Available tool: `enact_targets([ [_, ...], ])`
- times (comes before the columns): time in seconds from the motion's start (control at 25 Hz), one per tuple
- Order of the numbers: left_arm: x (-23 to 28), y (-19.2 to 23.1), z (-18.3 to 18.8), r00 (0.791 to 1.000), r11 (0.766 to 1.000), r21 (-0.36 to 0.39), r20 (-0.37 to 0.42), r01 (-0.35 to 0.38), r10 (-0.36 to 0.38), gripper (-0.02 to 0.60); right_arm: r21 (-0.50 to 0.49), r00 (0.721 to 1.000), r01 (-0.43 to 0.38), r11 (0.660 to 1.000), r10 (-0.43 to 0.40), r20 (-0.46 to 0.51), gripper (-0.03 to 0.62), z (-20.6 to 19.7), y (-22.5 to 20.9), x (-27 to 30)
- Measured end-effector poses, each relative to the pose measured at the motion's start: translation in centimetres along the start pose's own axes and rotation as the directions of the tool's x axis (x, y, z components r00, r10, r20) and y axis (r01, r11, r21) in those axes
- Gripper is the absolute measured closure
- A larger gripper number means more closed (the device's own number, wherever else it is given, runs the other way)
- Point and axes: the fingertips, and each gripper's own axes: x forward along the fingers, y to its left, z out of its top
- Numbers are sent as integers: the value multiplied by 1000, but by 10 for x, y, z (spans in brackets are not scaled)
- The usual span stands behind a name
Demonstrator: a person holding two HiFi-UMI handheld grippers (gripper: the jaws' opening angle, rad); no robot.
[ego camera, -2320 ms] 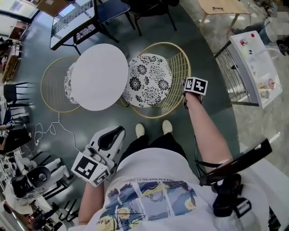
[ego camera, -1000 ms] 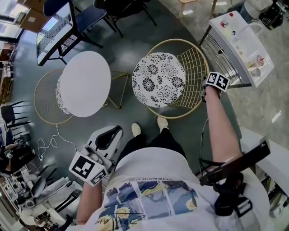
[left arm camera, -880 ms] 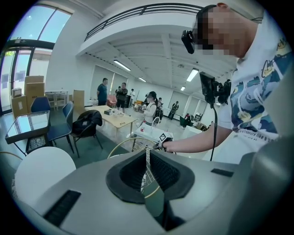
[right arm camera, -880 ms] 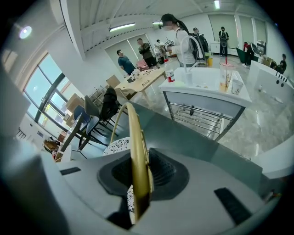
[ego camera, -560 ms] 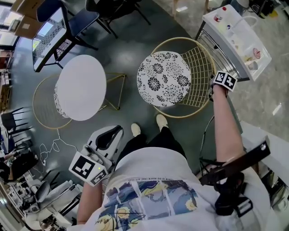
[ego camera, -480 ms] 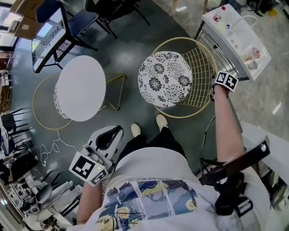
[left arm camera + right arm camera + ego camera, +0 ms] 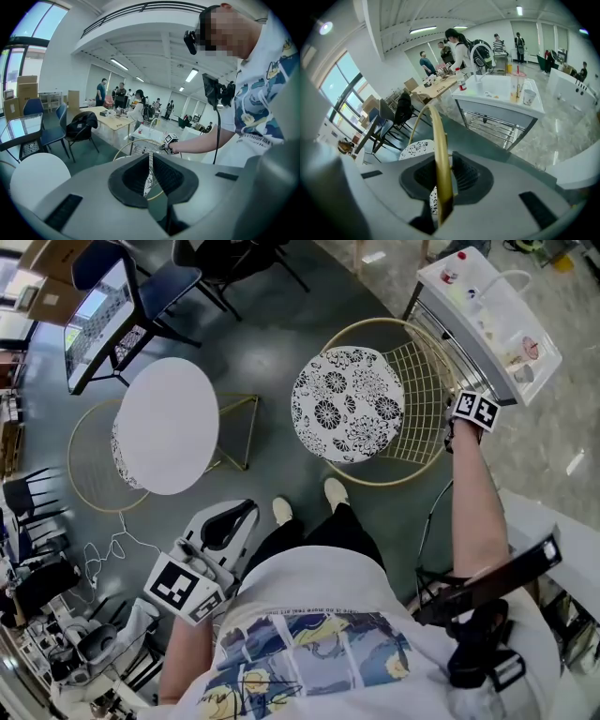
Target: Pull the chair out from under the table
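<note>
A gold wire chair (image 7: pixel 424 399) with a black-and-white floral cushion (image 7: pixel 347 404) stands on the floor to the right of the round white table (image 7: pixel 169 425), with a gap between them. My right gripper (image 7: pixel 466 418) is at the chair's right side, shut on its gold rim (image 7: pixel 438 154), which runs up between the jaws (image 7: pixel 443 180). My left gripper (image 7: pixel 208 559) hangs low by the person's left side, away from the chair. Its jaws (image 7: pixel 150 176) are shut with nothing in them.
A white cart (image 7: pixel 492 315) with cups stands close behind the chair on the right. A second gold chair (image 7: pixel 89 460) is tucked under the table's left side. A glass desk (image 7: pixel 103 301) and dark chairs stand at the back. The person's feet (image 7: pixel 305 502) are just in front of the chair.
The chair has slid right, out from under the table, with my right gripper shut on its rim, and the gap to the table has widened. My left gripper stays by the body.
</note>
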Motion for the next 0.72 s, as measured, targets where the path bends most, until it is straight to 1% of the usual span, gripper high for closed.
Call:
enact_targets([
  [0.08,2,-2,3,1000,1000,0,-1,5,-5,571,-57,1000,9,998,-10,-17,534,3,-1,-2],
  [0.2,5,-3,6,1000,1000,8,0,20,-20,571,-142,999,23,990,-28,-35,494,6,-4,-8],
  [0.32,2,-3,6,999,999,22,5,40,-40,571,-191,999,31,981,-37,-26,462,6,-4,-23],
  [0.56,-15,-4,3,995,993,69,37,92,-94,571,-244,995,83,966,-67,73,456,6,3,-83],
  [0.72,-37,1,4,986,984,104,67,143,-150,571,-269,986,119,956,-82,146,456,-6,31,-133],
])
